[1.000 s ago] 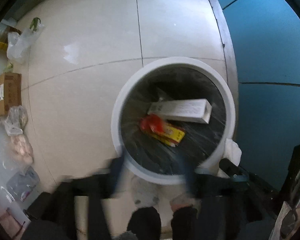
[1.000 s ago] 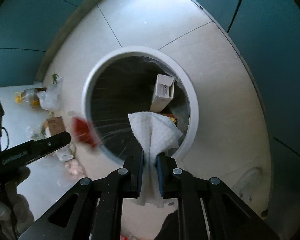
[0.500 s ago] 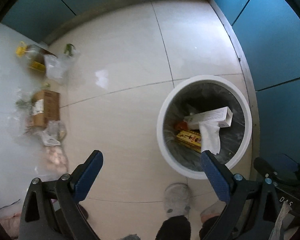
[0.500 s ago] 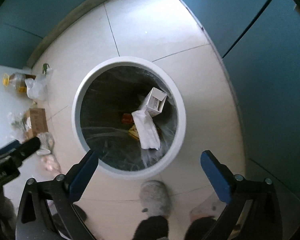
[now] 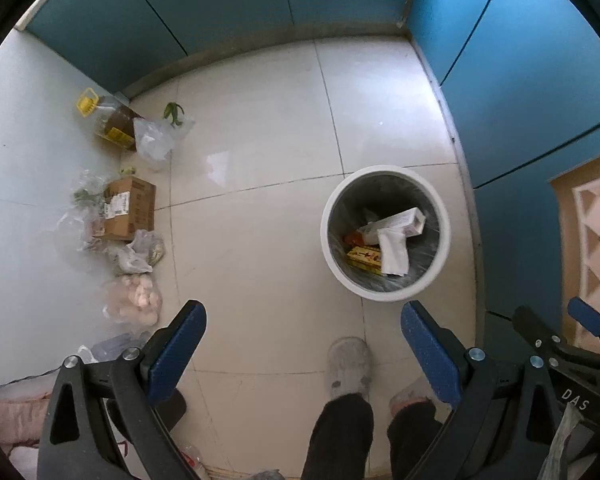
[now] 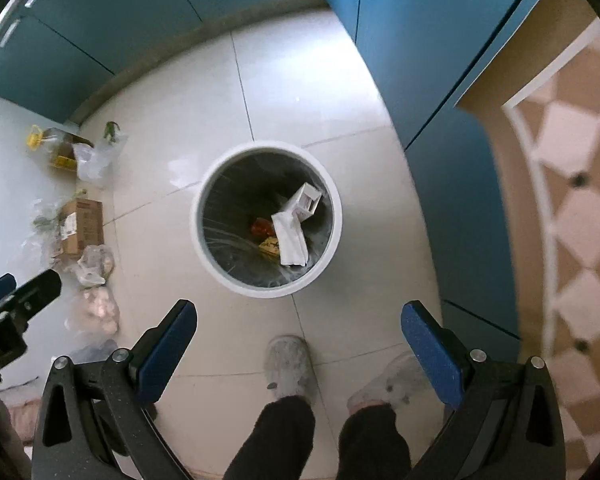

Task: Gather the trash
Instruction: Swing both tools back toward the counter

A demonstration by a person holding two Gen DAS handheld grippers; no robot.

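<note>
A: What's in the round white bin [image 6: 204, 240]?
B: A soft white tissue [image 6: 290, 238] lying on a rectangular white carton [image 6: 306, 202].
A: The grippers?
B: Right gripper [image 6: 298, 344] has just sprung wide, dropping that tissue; left gripper [image 5: 302, 344] is spread too, both empty above the bin

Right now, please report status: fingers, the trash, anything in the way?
Left gripper open, empty. Right gripper open, empty. White tissue lies in the trash bin. Nothing in the way.
</note>
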